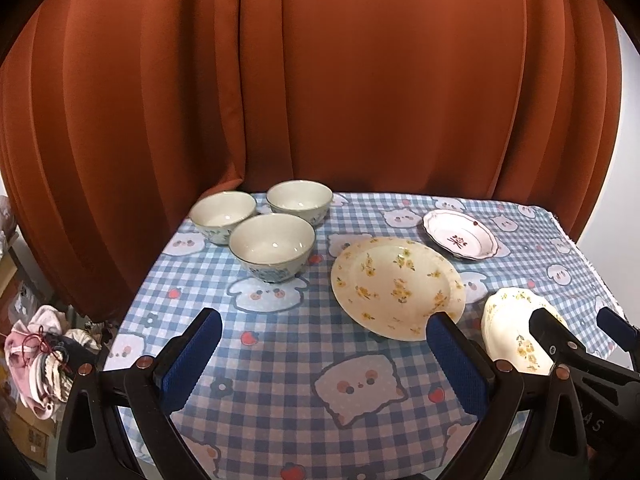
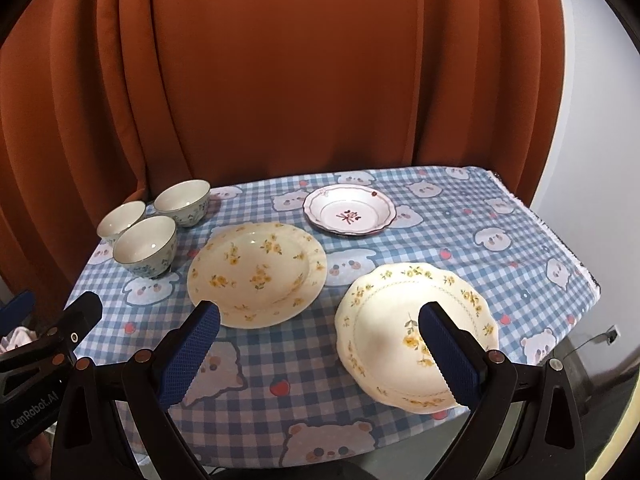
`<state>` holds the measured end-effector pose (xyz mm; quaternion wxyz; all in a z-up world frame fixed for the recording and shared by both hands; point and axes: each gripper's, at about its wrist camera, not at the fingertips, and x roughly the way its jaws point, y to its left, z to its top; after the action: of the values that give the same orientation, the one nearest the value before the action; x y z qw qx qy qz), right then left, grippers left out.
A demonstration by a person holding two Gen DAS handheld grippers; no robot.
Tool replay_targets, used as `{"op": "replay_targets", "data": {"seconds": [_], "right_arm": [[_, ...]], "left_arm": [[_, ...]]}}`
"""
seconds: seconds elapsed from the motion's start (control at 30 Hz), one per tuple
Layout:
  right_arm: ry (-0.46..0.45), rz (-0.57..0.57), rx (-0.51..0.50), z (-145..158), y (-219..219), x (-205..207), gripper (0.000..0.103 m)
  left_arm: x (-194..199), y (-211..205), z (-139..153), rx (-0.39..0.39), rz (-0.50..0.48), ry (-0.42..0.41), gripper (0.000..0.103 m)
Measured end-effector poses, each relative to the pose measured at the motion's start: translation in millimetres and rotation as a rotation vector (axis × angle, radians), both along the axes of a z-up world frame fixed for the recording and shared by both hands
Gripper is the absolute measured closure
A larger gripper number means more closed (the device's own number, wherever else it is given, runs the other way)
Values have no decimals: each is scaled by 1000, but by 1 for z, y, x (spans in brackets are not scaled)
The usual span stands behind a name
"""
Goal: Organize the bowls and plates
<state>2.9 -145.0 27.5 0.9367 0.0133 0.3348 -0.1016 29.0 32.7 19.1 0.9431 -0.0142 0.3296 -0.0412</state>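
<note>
Right tongs [image 2: 320,344] masking scalloped plate [image 2: 384,320]

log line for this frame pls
phase: start, nothing held | left gripper: open | right gripper: open above scalloped plate | three bowls clustered, unstacked | plates apart

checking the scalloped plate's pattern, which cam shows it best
The right wrist view: the scalloped yellow-flower plate shows almost whole, only the right gripper finger crossing it. In the left wrist view it sits at the frame edge, half hidden behind the right gripper.
</note>
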Motion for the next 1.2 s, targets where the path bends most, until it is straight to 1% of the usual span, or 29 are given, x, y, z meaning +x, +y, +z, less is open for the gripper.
{"op": "replay_targets", "data": {"seconds": [0.07,0.2,0.33,0.43,0.6,0.83,1.03,1.2], "right_arm": [[-2,-13,1,-2,-2,-1,2],[25,-29,31,-10,-11,-1,2],[30,-31,52,-16,-25,3,2],[36,-34,49,-20,-40,7,2],[69,-33,53,-27,-76,21,2],[134,-9,58,-40,-133,45,3],[203,15,41,-59,-179,62,5],[273,65,43,-82,-208,79,13]], "left_arm": [[2,-2,-4,6,-11,14,0],[5,-11,-9,10,-25,22,0],[11,-26,-15,15,-28,39,1],[15,-43,-19,8,-30,43,1],[26,-80,-26,9,-25,86,1],[44,-133,-45,1,-5,163,6],[60,-176,-73,-14,17,253,10],[69,-205,-97,-11,38,329,17]]}}
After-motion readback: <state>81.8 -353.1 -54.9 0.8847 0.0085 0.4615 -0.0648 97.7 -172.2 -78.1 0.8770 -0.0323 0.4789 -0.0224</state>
